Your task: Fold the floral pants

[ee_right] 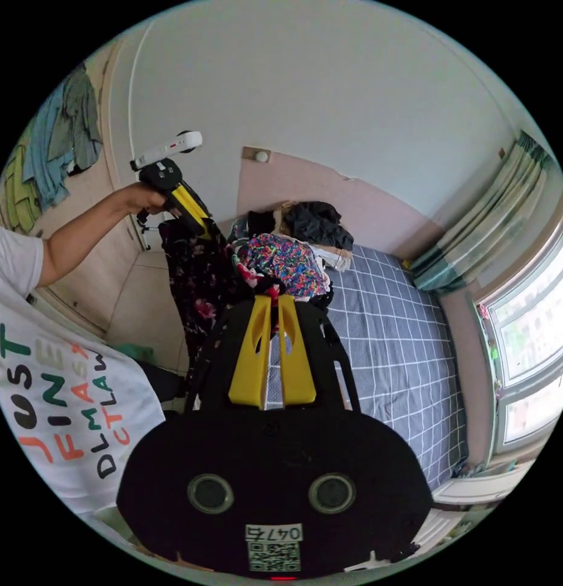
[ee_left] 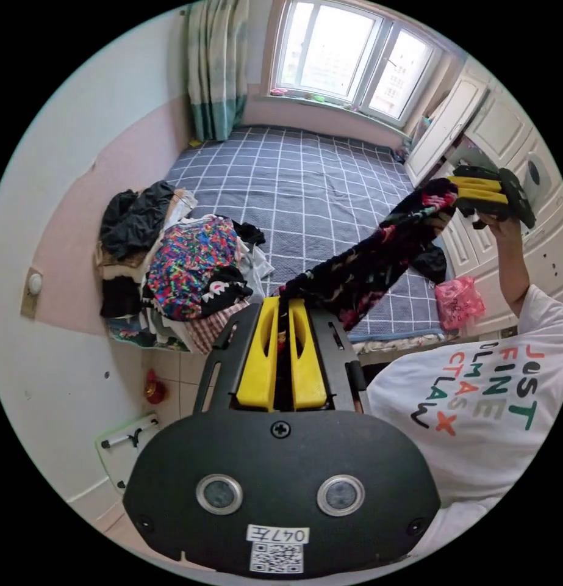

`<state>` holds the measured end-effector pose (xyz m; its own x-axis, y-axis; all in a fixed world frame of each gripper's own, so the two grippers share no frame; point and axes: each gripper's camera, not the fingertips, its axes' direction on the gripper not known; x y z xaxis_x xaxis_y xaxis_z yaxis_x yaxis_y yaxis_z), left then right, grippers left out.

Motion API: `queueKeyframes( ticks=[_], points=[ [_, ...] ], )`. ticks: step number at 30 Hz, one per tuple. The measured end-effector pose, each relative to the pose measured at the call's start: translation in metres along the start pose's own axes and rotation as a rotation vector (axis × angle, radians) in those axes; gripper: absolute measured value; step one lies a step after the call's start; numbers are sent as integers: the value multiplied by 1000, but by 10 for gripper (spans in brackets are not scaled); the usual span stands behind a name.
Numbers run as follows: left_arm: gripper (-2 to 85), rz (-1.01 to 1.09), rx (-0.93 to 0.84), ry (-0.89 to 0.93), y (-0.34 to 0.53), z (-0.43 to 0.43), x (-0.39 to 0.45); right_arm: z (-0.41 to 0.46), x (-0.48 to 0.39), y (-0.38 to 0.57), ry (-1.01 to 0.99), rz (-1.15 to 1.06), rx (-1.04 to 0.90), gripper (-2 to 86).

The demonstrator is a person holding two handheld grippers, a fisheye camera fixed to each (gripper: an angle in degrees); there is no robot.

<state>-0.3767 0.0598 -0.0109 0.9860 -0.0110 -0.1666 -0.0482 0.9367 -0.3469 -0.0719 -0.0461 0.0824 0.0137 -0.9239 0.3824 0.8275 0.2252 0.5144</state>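
Left gripper (ee_left: 282, 300) has its 2 jaws pinched tight on the floral pants (ee_left: 379, 256). Right gripper (ee_right: 269, 297) clamps the other end, cloth stretched between them above the bed (ee_left: 305, 177).

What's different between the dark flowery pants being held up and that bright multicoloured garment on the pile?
The floral pants are dark with scattered blooms; the multicoloured garment is densely speckled in bright colours. The pants hang in the air, stretched between the left hand-held gripper and the right hand-held gripper; the garment lies on the clothes pile at the edge of the bed. The pants are gripped, while no gripper touches the garment. Both are patterned fabric.
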Motion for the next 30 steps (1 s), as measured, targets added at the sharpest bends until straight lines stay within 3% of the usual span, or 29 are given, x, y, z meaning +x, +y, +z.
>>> queueKeyframes(
  ticks=[6,10,15,21,25,30],
  points=[
    [2,70,-63,-88,-49,19,-5,22,33,-4,65,-9,-89,1],
    [2,78,-45,-156,-73,-23,-26,24,50,-51,175,-77,-84,1],
    [2,202,54,-289,-101,-162,13,-34,90,-116,279,-80,66,0],
    [1,390,105,-342,-113,-246,132,-149,108,-112,354,-110,319,0],
    [2,483,43,-220,-120,-215,208,-198,105,-60,359,-203,354,1],
    [2,581,-119,-40,-139,-58,323,-189,106,54,332,-251,238,0]
  ],
)
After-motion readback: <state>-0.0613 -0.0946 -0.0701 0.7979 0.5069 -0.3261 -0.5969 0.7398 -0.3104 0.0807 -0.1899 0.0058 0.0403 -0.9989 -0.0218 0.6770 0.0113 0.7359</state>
